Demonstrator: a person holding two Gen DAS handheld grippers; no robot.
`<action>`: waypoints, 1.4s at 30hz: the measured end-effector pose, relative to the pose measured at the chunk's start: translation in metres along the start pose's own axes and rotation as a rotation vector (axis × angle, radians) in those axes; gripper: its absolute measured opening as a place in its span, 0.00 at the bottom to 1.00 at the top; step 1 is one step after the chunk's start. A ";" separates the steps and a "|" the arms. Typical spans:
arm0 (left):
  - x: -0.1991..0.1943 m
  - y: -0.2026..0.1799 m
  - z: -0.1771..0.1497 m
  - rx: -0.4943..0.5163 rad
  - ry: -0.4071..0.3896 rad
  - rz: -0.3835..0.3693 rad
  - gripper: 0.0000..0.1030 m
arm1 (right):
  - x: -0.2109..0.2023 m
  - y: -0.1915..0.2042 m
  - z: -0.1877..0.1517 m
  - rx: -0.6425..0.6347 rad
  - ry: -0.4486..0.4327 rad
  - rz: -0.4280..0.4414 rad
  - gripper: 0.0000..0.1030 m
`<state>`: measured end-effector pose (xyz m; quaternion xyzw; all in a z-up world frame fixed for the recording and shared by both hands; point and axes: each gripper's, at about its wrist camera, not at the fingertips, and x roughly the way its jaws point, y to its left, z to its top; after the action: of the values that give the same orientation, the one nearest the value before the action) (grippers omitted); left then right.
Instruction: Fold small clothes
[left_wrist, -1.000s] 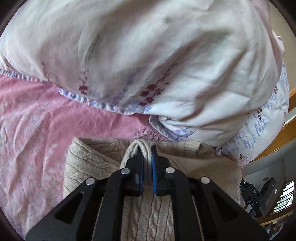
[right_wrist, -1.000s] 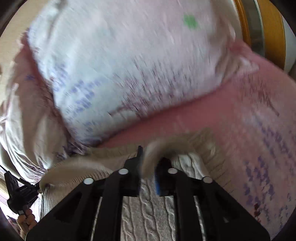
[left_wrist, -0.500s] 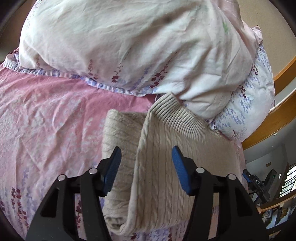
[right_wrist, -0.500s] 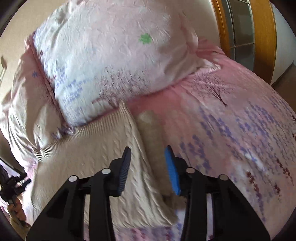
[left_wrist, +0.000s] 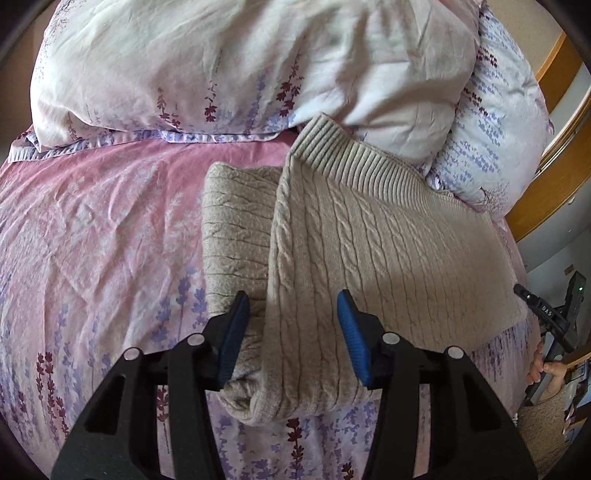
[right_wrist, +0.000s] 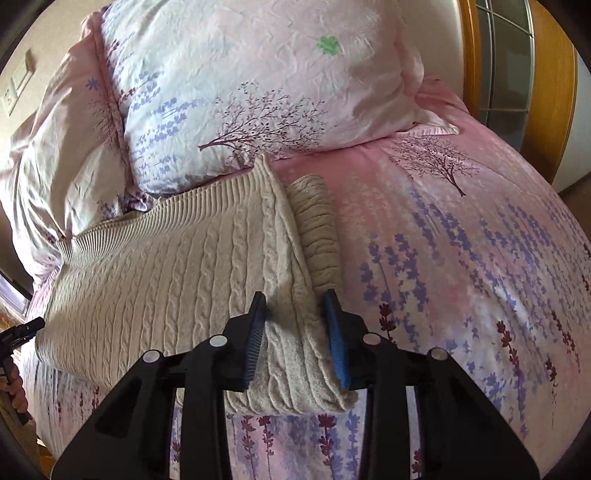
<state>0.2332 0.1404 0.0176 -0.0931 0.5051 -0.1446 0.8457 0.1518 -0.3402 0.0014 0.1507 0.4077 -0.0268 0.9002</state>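
Looking along our left gripper (left_wrist: 293, 325), we see its blue pads spread wide with nothing between them, poised above the near end of the sweater (left_wrist: 362, 258). The beige cable-knit sweater lies folded on the pink flowered bedspread (left_wrist: 92, 240), its long axis running from us toward the pillows, ribbed hem at the far end touching the white pillow (left_wrist: 240, 62). A narrower folded part (left_wrist: 236, 229) sticks out along its left side. Left of the sweater the bedspread is bare and wrinkled; the sweater's right edge reaches close to the side of the bed.

Our right gripper (right_wrist: 297, 339) likewise has its pads parted, straddling the sweater's (right_wrist: 166, 266) near right corner without pinching it. To the right stretches open bedspread (right_wrist: 461, 258). Behind stands a tree-print pillow (right_wrist: 258, 85), and at far right a wooden door frame (right_wrist: 550, 92).
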 end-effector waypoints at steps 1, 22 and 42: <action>0.004 -0.002 -0.001 0.009 0.007 0.018 0.38 | -0.001 0.001 0.000 -0.009 -0.002 -0.005 0.27; -0.003 0.012 -0.019 -0.034 -0.009 -0.037 0.11 | -0.005 -0.008 -0.006 0.063 0.009 -0.013 0.11; 0.012 -0.057 -0.009 0.137 -0.076 0.119 0.75 | 0.020 0.068 -0.010 -0.133 0.056 -0.072 0.58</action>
<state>0.2220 0.0827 0.0201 -0.0106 0.4665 -0.1248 0.8756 0.1697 -0.2706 -0.0026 0.0763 0.4386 -0.0279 0.8950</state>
